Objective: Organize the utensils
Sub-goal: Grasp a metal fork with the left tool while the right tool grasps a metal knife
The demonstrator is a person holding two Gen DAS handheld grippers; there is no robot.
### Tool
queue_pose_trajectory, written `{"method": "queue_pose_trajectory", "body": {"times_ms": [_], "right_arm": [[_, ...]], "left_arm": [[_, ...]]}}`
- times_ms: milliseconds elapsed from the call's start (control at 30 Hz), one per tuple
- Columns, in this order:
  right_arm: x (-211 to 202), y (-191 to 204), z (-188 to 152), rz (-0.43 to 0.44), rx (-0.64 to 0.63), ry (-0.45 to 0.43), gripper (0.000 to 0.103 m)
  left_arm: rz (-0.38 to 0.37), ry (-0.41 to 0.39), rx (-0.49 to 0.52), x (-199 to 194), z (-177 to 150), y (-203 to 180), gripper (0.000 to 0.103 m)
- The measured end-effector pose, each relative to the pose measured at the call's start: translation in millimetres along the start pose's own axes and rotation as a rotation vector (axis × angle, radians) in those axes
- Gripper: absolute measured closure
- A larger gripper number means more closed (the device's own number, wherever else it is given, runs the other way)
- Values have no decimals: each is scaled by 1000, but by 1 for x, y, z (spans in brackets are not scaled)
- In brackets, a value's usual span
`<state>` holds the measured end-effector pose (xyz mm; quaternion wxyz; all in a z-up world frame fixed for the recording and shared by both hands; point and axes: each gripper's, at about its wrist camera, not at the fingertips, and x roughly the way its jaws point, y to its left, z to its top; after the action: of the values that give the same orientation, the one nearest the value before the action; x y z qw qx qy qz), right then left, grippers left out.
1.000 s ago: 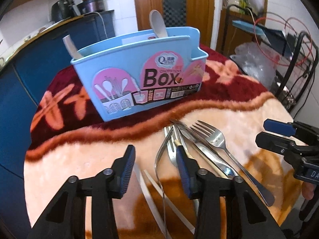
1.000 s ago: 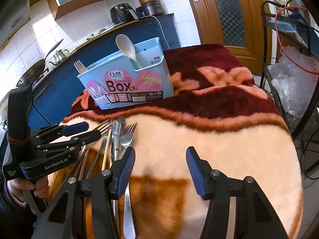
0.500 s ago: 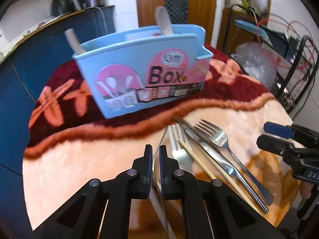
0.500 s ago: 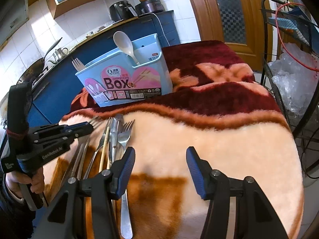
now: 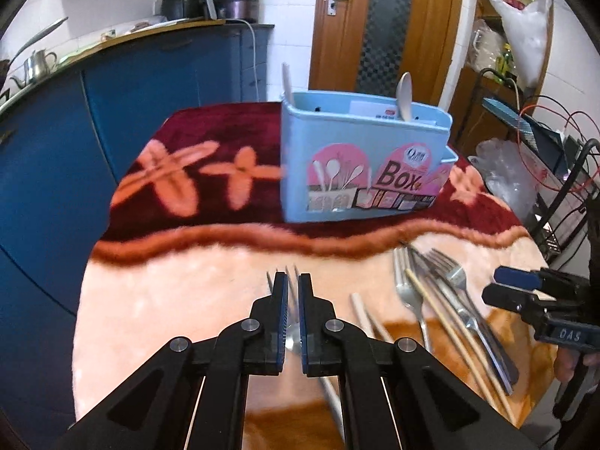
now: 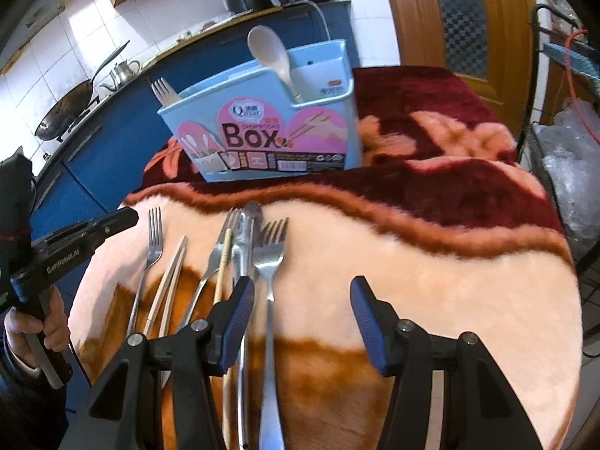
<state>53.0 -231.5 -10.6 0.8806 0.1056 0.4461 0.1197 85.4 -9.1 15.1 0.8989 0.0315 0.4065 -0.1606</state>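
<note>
My left gripper (image 5: 293,281) is shut on a metal fork (image 5: 291,332) whose tines stick out past the fingertips. In the right wrist view that fork (image 6: 152,247) hangs to the left of the pile, beside the left gripper (image 6: 123,219). The blue utensil box (image 5: 360,165) stands on the dark red part of the blanket, with a spoon (image 6: 268,52) and a fork (image 6: 163,92) in it. Several forks, chopsticks and a knife (image 6: 247,247) lie on the blanket. My right gripper (image 6: 300,300) is open and empty over the handles of the pile.
The table is covered by a plush red and peach blanket (image 6: 431,262). A blue kitchen counter (image 5: 112,86) runs behind and left. A wire rack with plastic bags (image 5: 525,172) stands at the right edge. A wooden door (image 5: 375,18) is behind the box.
My left gripper closed on a fork from the pile and carried it off to the left. My right gripper stayed open and moved slightly toward the pile.
</note>
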Motion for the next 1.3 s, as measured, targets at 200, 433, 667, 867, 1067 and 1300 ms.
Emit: {"method": "queue_pose_trajectory", "body": {"times_ms": [200,433,667,867,1067,1300], "right_arm": [[15,5,12,15,-3,67,46],[26,6,23,28,-7,111,47],[33,1,35,84,18,153,54],[38,-3,42,126,39,191,57],[41,-6,43,187,67,212,84],[27,-6,37,223,66,148,97]], "left_arm": [[-53,68,-30,10,-7,9,93],[-66,99,-78,20,-7,21,54],[-140,142,-93,39,-3,26,54],[-185,151,-93,45,3,26,56],[-212,154,-105,45,2,27,81],[-227,130,-112,33,-2,25,84]]}}
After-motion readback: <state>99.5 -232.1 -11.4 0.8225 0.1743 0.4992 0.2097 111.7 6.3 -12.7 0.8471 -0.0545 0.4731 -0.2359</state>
